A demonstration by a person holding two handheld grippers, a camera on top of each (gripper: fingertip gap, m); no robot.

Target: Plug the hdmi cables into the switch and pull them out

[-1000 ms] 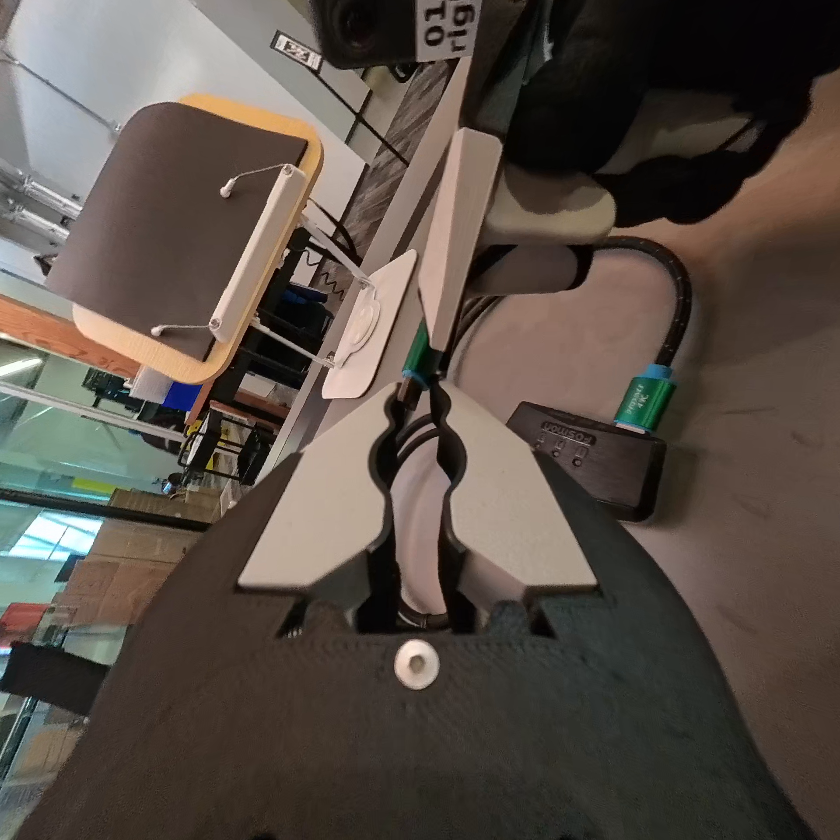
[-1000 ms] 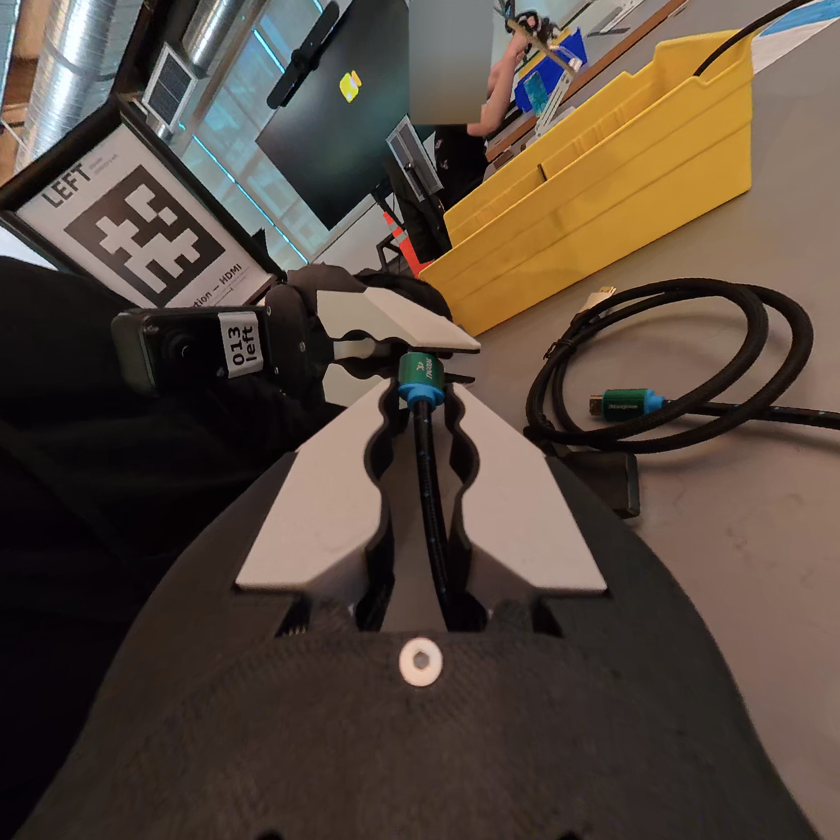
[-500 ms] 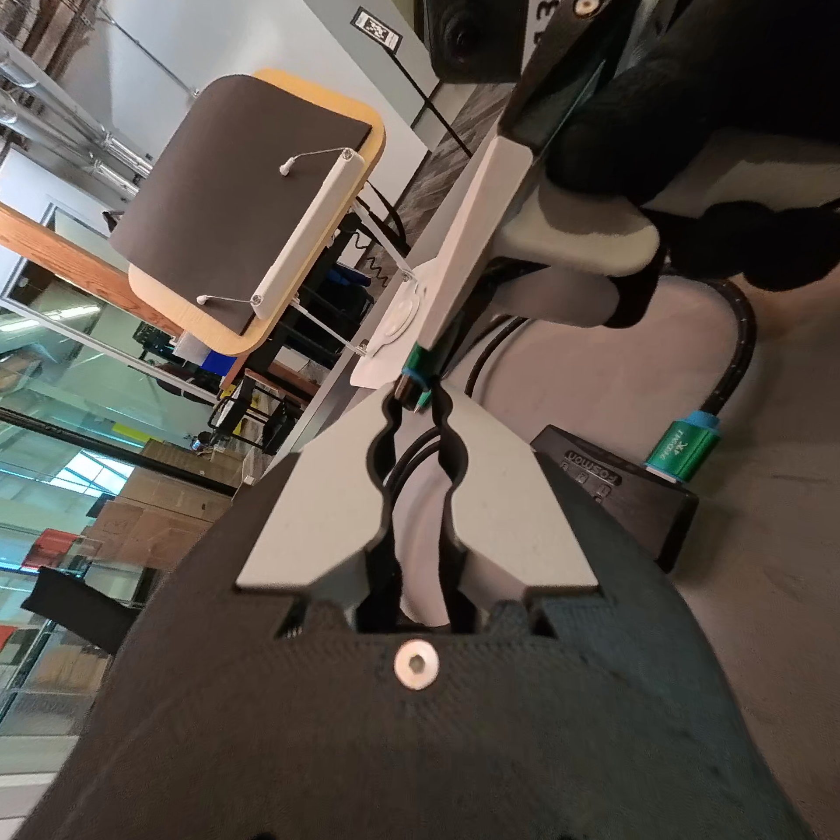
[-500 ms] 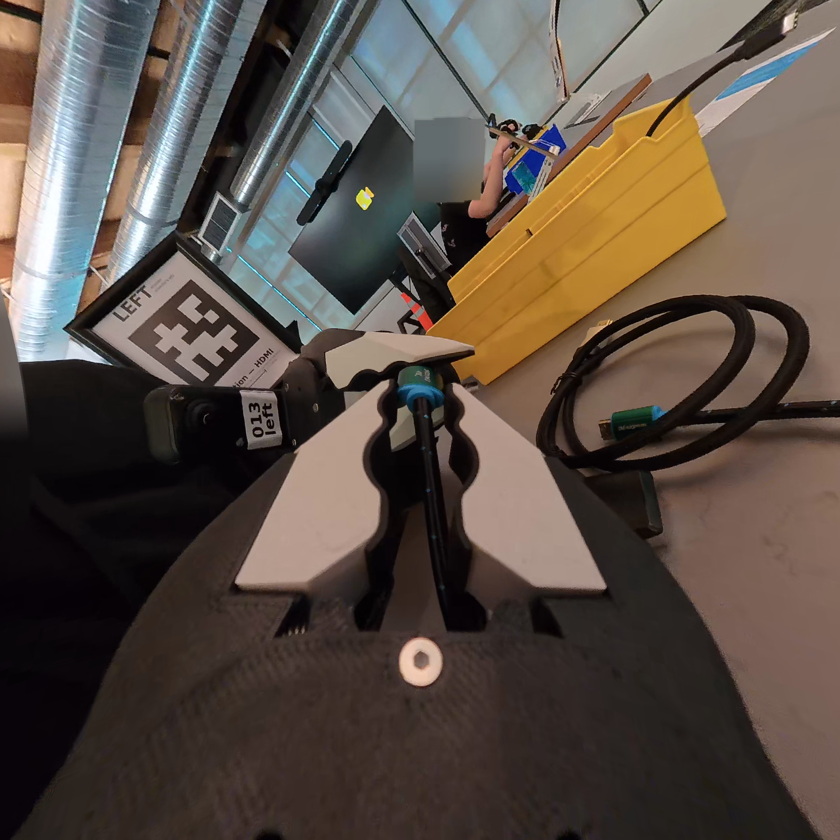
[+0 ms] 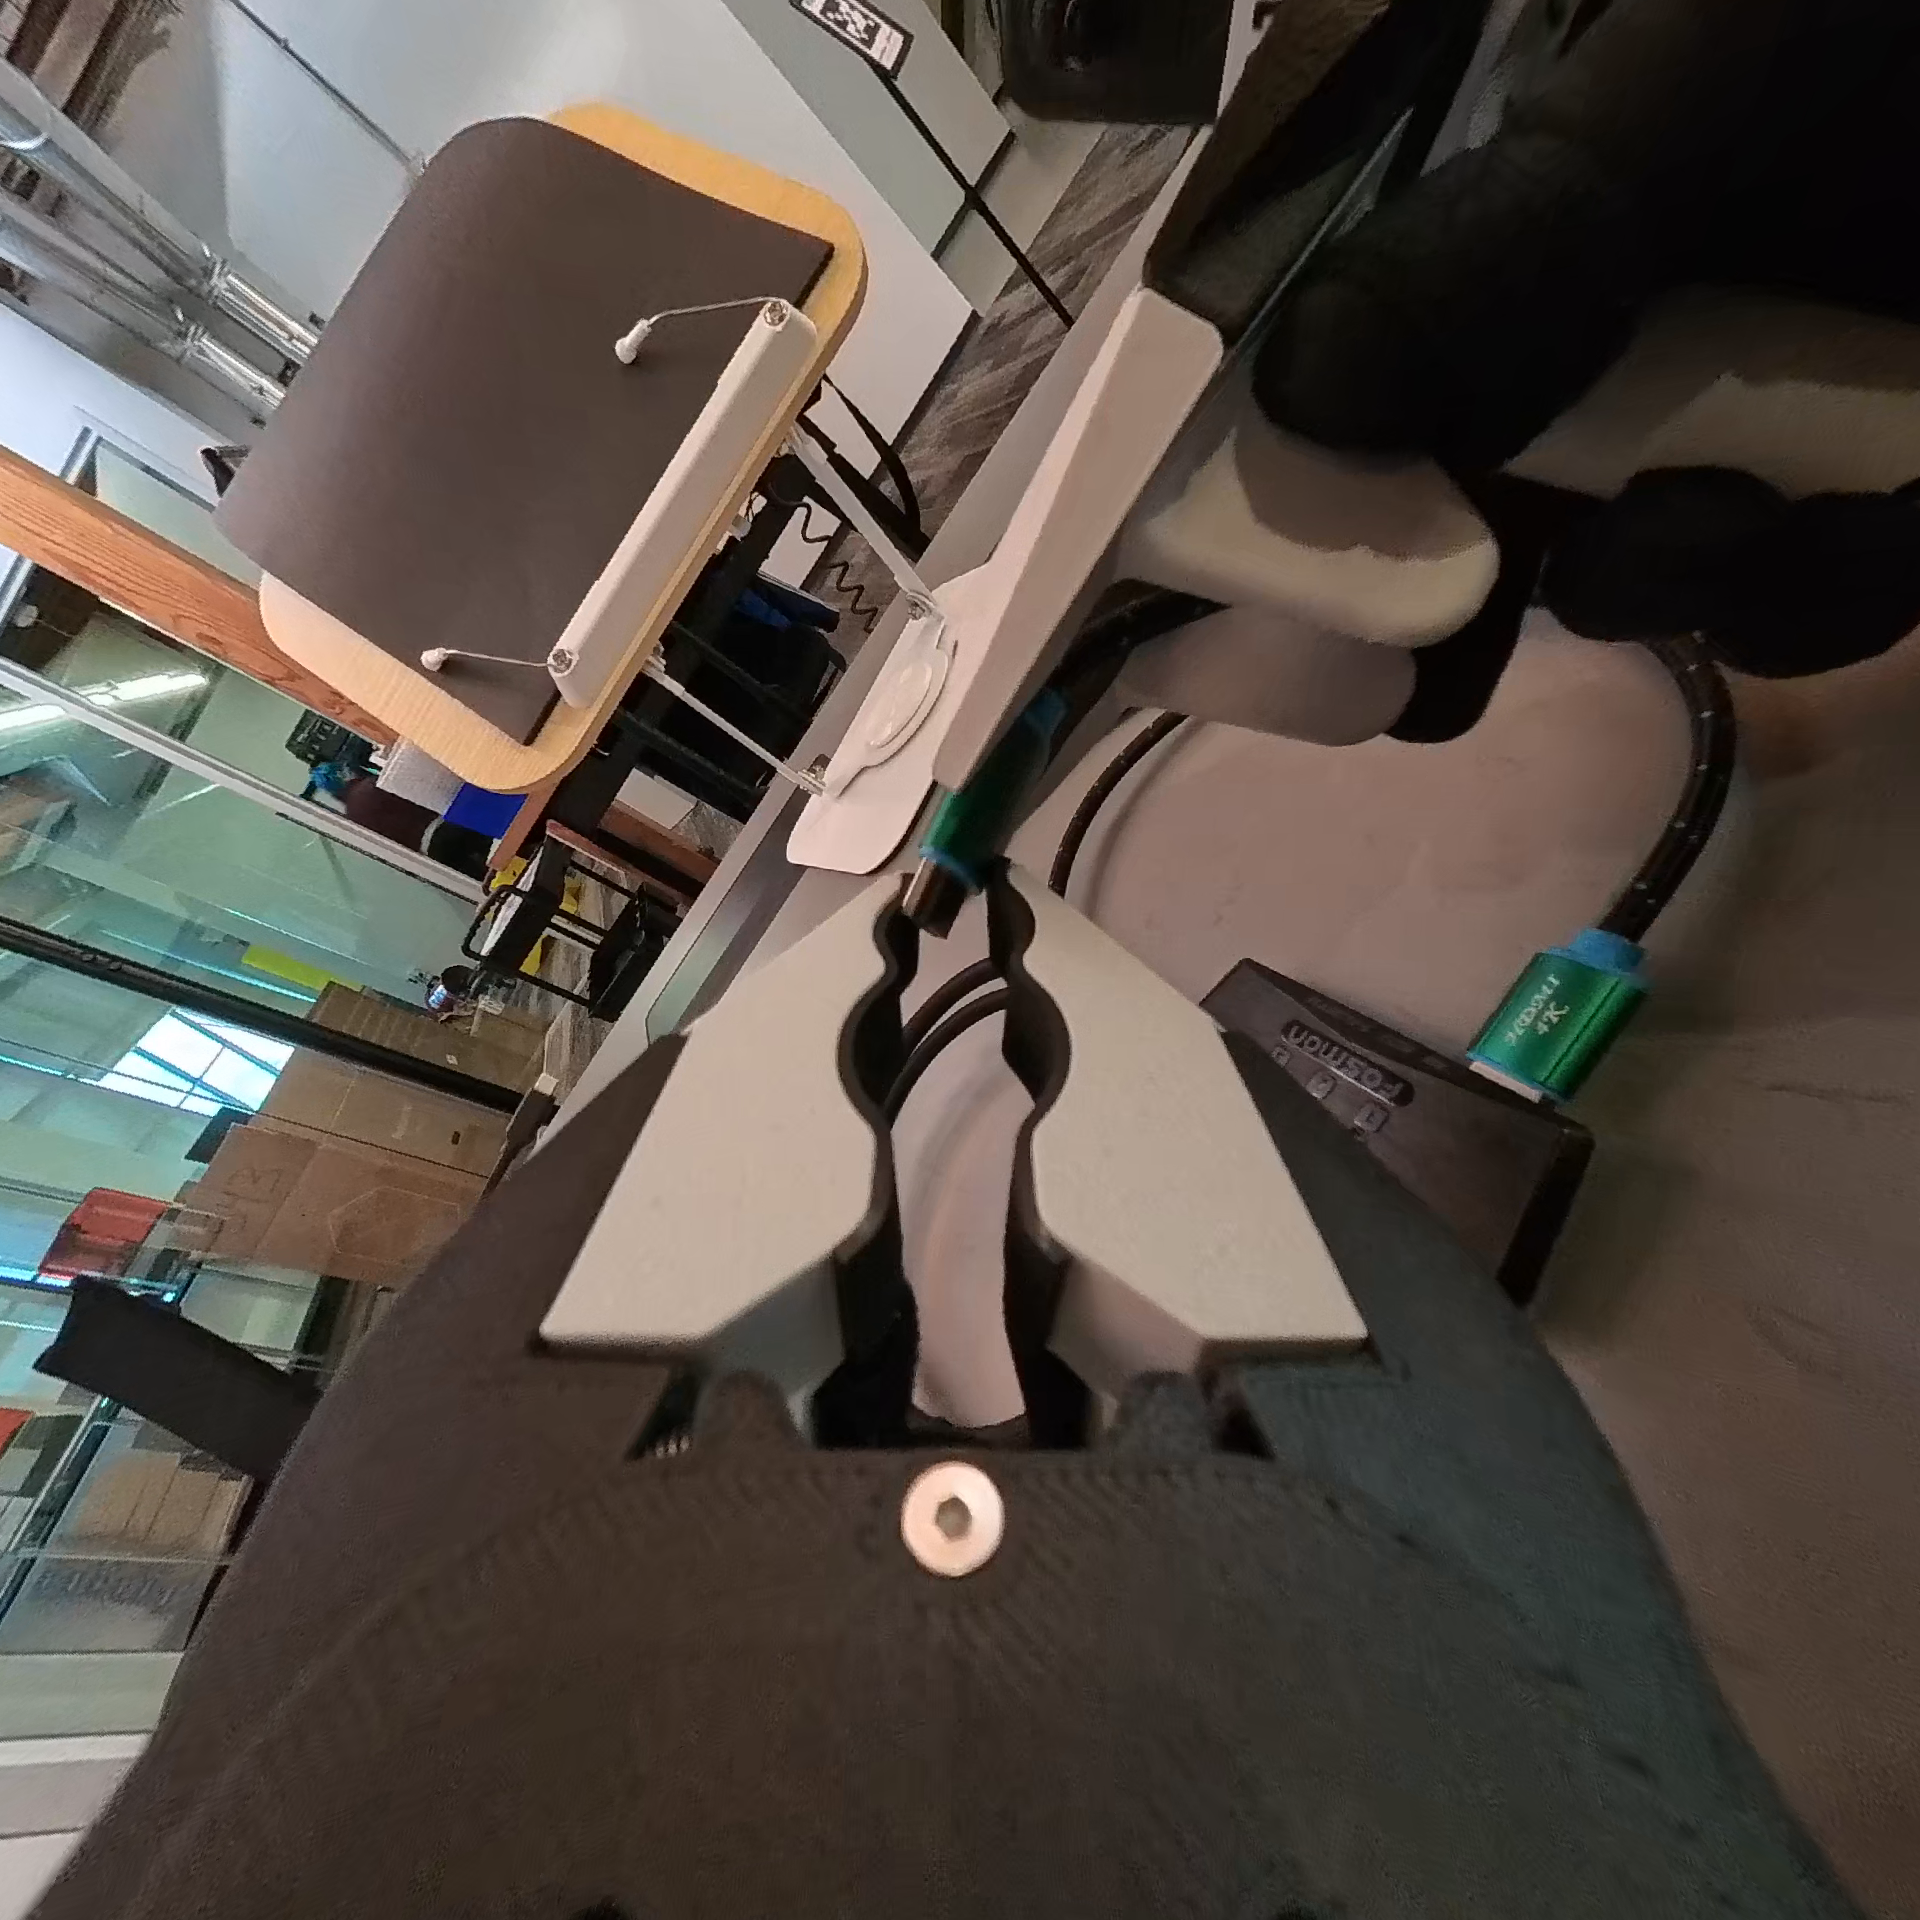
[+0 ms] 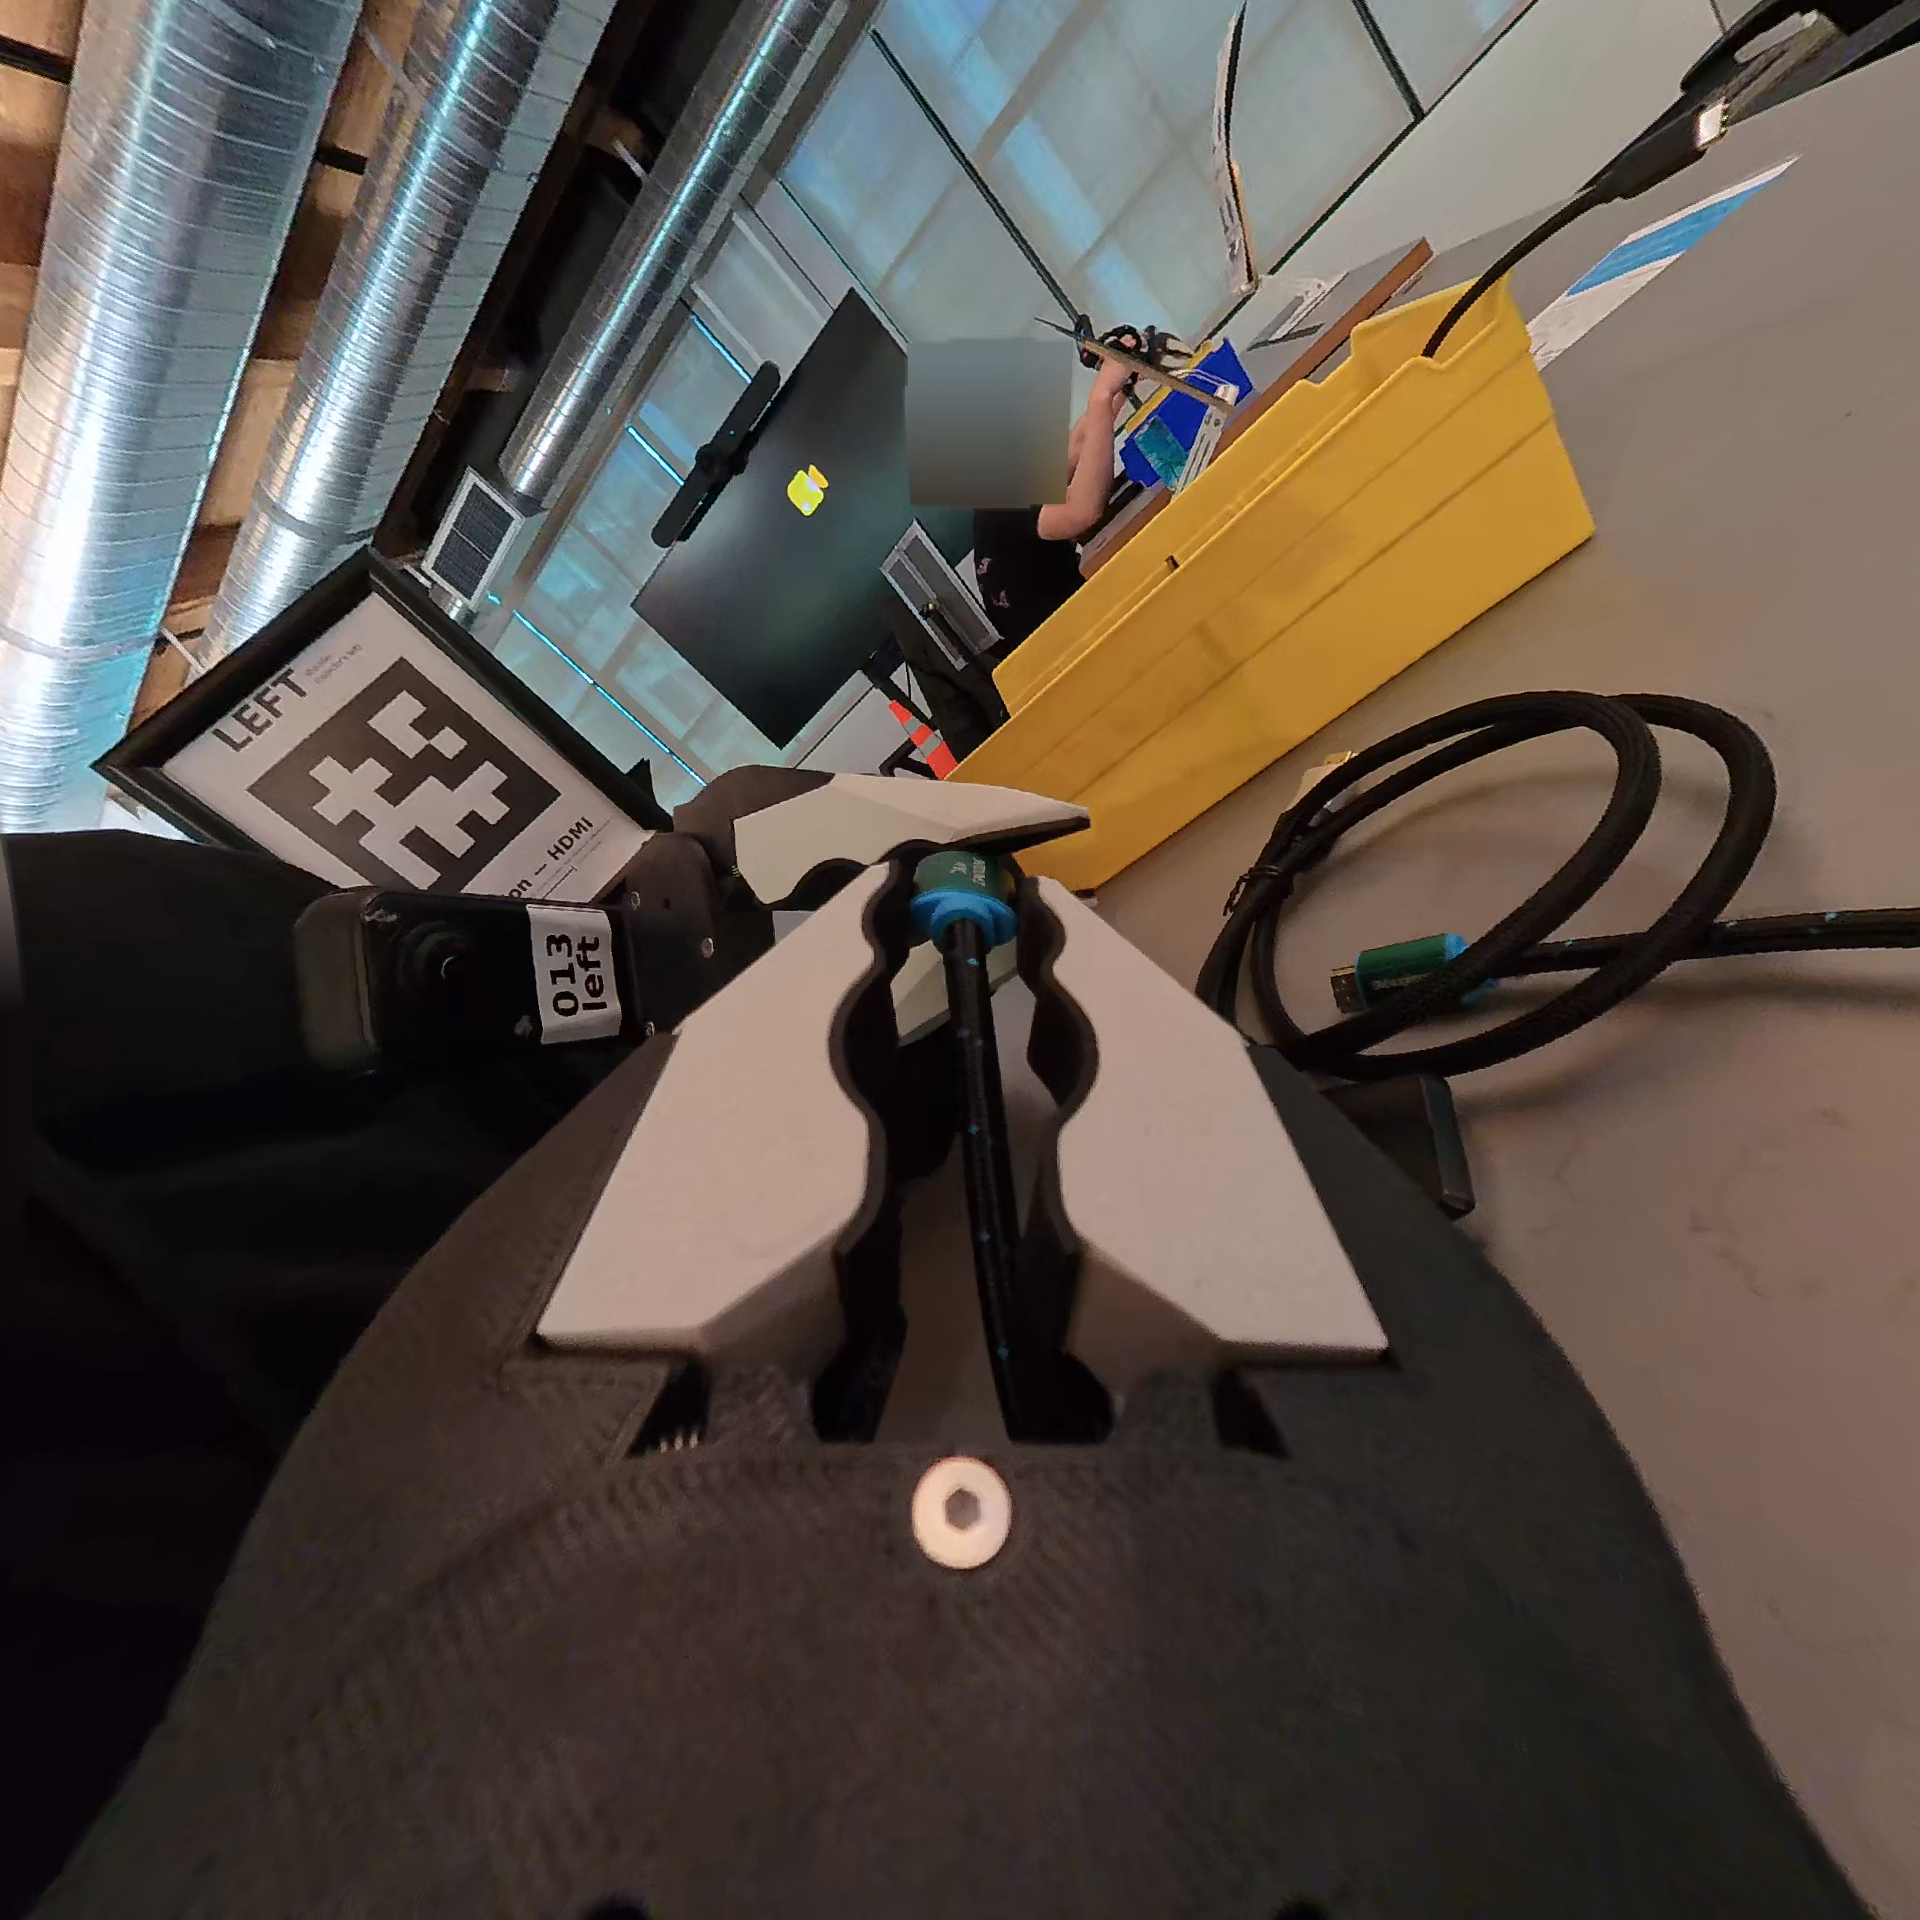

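Observation:
My right gripper [image 6: 961, 899] is shut on a green HDMI plug [image 6: 958, 871] with a blue collar, and its black braided cable [image 6: 982, 1122] runs back between the fingers. My left gripper [image 5: 945, 904] meets it head-on, its jaws closed on the plug's front end [image 5: 935, 883]. The right gripper's white finger [image 5: 1049, 582] shows above it in the left wrist view. The black switch [image 5: 1403, 1132] lies on the table to the right, with a second green plug [image 5: 1553, 1029] in its side. A third green plug [image 6: 1403, 971] lies loose inside a cable coil [image 6: 1621, 821].
A yellow bin [image 6: 1299, 623] stands on the grey table [image 6: 1714, 1299] behind the coil. A framed marker sign [image 6: 384, 769] stands at the left. A person sits far back by a dark screen [image 6: 790, 520]. A white stand base [image 5: 883, 758] sits at the table edge. My two grippers' fingertips are within a few centimetres of each other. It is some 9 cm from my left tips to the black switch [image 5: 1403, 1132].
Both grippers have stayed joined at the same plug while tilting and shifting together. The switch now sits closer to the left gripper. No grip has changed.

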